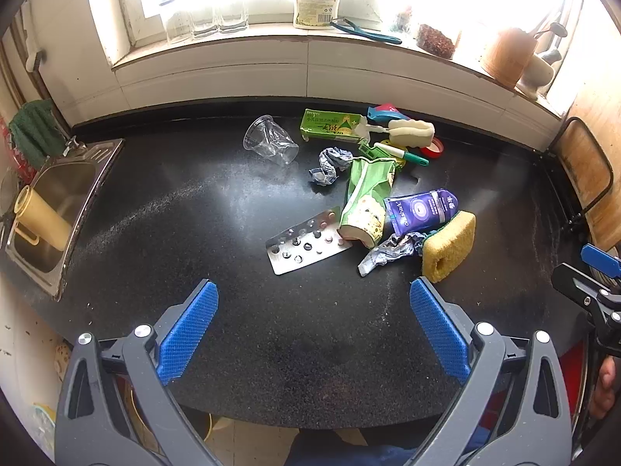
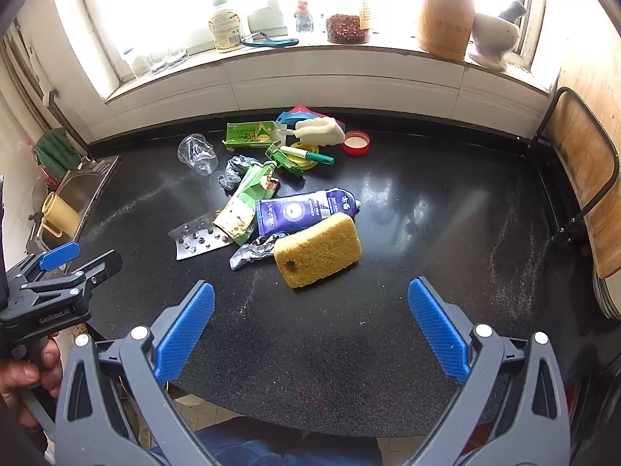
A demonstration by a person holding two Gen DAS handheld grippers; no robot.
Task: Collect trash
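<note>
Beyond spread fingers [image 2: 186, 326], clear of them: trash pile [image 2: 268, 194].

Steel sink [image 1: 58, 209] w/ yellow jug [image 1: 40, 219]; soap bottle [image 1: 316, 2] on sill.

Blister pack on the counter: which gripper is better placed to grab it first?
Probably left. The blister pack lies just ahead of the open left gripper, nearly centred between its fingers. From the open right gripper it sits off to the left, with the yellow sponge nearer.
</note>
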